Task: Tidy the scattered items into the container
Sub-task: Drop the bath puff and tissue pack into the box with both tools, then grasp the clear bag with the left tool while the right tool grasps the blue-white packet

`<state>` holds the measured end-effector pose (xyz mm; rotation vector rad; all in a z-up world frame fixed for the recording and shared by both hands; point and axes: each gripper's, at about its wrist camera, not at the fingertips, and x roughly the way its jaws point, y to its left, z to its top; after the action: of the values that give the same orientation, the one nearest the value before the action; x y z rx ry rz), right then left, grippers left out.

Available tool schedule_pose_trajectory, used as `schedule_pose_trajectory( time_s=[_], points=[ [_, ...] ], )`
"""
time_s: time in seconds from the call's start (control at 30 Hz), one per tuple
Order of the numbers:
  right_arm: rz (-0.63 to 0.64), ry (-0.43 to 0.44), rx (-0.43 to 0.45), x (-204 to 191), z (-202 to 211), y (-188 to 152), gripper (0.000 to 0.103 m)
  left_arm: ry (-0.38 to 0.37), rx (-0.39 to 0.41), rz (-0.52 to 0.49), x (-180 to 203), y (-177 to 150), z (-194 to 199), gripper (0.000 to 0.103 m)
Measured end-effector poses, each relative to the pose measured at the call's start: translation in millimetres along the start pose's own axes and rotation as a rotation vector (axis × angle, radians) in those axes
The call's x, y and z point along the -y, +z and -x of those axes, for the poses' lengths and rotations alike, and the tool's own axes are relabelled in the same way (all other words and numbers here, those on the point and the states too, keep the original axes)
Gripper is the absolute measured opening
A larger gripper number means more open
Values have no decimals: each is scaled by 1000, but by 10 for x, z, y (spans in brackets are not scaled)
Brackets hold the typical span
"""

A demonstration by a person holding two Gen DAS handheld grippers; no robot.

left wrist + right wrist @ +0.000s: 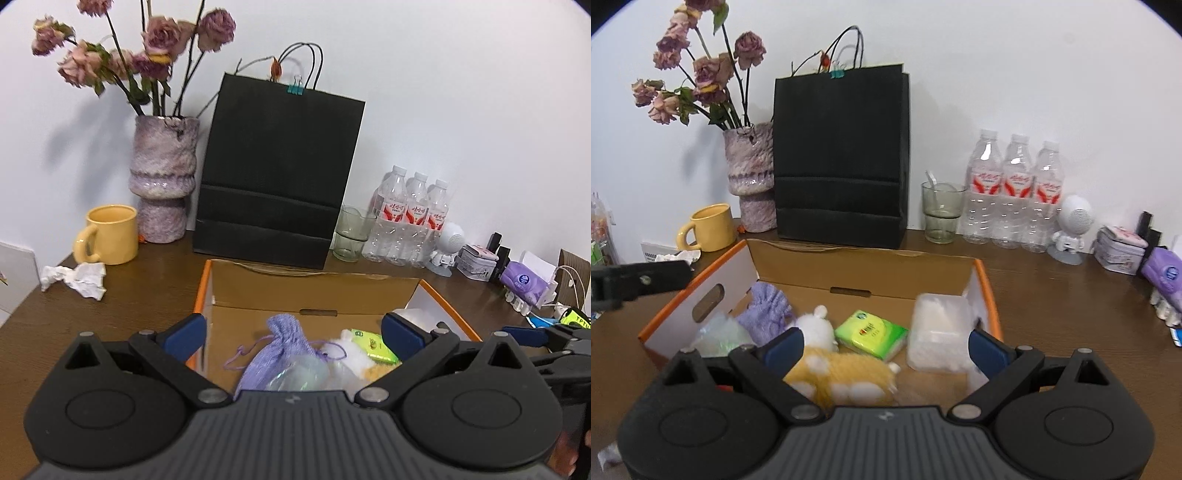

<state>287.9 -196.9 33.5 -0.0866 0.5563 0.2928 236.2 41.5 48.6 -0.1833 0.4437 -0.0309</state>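
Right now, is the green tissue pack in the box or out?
In: the green tissue pack lies on the cardboard box floor.

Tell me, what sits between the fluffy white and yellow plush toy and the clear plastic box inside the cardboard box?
A green tissue pack lies between the plush toy and the clear plastic box, in the right wrist view.

On your desk (1052, 291): one cardboard box (864, 267) holding five items you can count, namely one purple drawstring pouch (768, 314), one plush toy (842, 376), one green tissue pack (871, 334), one clear plastic tub (940, 334) and one filmy plastic bag (718, 338). Behind it stand three water bottles (1015, 192), one glass (940, 212) (with one spoon in it), one yellow mug (711, 227), one vase (751, 177), one black paper bag (840, 158). One crumpled paper (75, 278) lies outside.
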Motion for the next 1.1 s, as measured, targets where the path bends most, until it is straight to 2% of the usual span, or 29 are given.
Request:
schedule_pose_trajectory(
  time_s=[0.37,0.6,0.8,0.87,0.93,0.97,1.0,1.03,1.07,1.1],
  points=[
    [-45,-87,-73,506,405,-604,96,60,-64,-41,-199,-418,565,103],
    [-59,-116,-132,622,312,-993,96,96,-173,-38,-457,-866,765,103],
    [-31,-123,-108,557,210,-1075,93,88,-220,-64,-519,-1168,926,102],
    [-36,-116,-112,556,182,-1083,87,85,-232,-74,-517,-1234,949,99],
    [-39,-96,-127,556,153,-1105,79,93,-246,-80,-517,-1271,932,86],
    [-40,-86,-135,563,147,-1119,75,98,-253,-82,-522,-1283,911,83],
    [-49,-68,-124,568,170,-1134,67,104,-259,-82,-529,-1294,888,74],
    [-53,-60,-122,571,189,-1140,55,108,-266,-81,-543,-1310,864,58],
    [-53,-61,-120,567,213,-1142,42,119,-263,-90,-540,-1319,851,55],
    [-51,-62,-118,563,238,-1147,36,134,-257,-108,-528,-1324,843,36]
  ],
)
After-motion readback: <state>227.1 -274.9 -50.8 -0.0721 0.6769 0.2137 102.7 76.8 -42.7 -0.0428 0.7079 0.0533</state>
